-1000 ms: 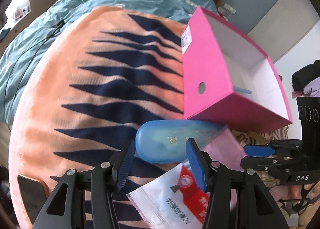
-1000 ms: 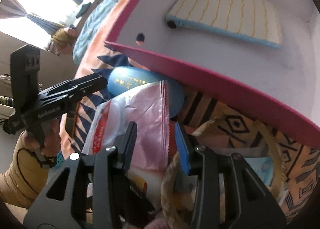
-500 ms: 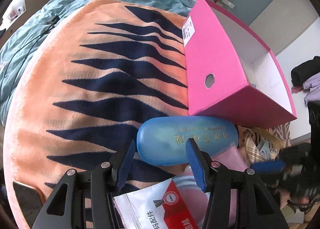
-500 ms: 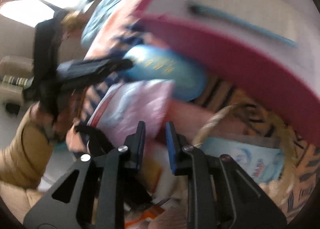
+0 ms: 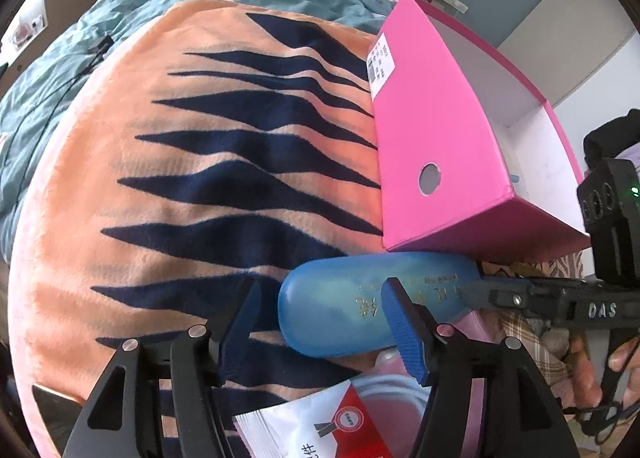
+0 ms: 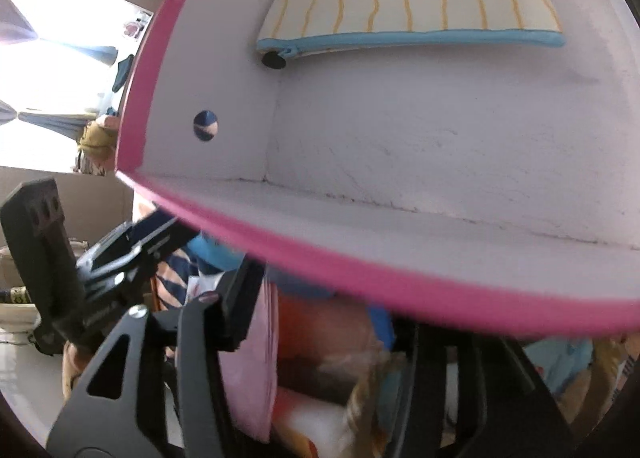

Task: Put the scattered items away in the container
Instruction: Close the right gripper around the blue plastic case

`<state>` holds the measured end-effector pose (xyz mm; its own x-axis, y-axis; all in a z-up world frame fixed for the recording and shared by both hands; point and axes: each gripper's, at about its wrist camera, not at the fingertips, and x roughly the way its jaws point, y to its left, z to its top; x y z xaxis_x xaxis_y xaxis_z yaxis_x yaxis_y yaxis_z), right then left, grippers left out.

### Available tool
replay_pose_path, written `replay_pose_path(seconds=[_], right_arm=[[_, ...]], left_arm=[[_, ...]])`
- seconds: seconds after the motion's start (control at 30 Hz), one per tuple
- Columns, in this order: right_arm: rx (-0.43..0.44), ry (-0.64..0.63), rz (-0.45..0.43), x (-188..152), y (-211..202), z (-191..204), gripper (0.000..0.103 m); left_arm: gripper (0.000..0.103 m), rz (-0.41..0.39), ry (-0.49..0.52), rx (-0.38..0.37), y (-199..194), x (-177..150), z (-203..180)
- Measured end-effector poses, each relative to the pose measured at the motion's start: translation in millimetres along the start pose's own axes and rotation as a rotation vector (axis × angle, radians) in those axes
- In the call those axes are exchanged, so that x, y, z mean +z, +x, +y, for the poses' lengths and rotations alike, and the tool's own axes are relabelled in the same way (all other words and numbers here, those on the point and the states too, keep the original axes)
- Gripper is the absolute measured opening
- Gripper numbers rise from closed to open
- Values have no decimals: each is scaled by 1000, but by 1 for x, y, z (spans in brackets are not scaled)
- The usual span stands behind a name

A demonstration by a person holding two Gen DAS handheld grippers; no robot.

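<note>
Blue case lies between the left gripper's just-widened, released fingers (untouched).

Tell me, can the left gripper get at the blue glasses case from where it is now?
Probably yes. The left gripper has just been opening, and the blue glasses case lies right ahead, its rounded end between the fingers, untouched. Nothing covers that end; the right gripper crowds only the far end.

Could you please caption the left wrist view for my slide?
Left gripper straddling a glossy blue oval case beside the pink cardboard box.
</note>
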<state>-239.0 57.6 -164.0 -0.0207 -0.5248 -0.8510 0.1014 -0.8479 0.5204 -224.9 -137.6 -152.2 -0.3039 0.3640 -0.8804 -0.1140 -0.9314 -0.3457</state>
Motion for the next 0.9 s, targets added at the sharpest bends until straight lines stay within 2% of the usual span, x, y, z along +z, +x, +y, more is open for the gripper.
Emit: replay_pose_path(seconds=[0.03,0.2,0.27,0.37,0.7,0.9], right_arm=[[3,11,-2,0,1,-1,60],[-11,-2,-23,-2,3,1,66],[-21,-10,-23,-4,4,4,70],[-29,-48,-8,-6,7,11,74],[2,-83,-10,-14,2,15,71],[45,-64,-42,-27,-11,17,68]], left_arm=[[71,9,-8,-16,1,-1,2],[76,41,-53,-85,8,-2,9],[77,54,-47,-102,12,-2,6],[84,69,-29,-114,16,-3,-2],[86,87,-69,-112,15,-7,-6],[85,52,-71,-88,0,-11,-16]])
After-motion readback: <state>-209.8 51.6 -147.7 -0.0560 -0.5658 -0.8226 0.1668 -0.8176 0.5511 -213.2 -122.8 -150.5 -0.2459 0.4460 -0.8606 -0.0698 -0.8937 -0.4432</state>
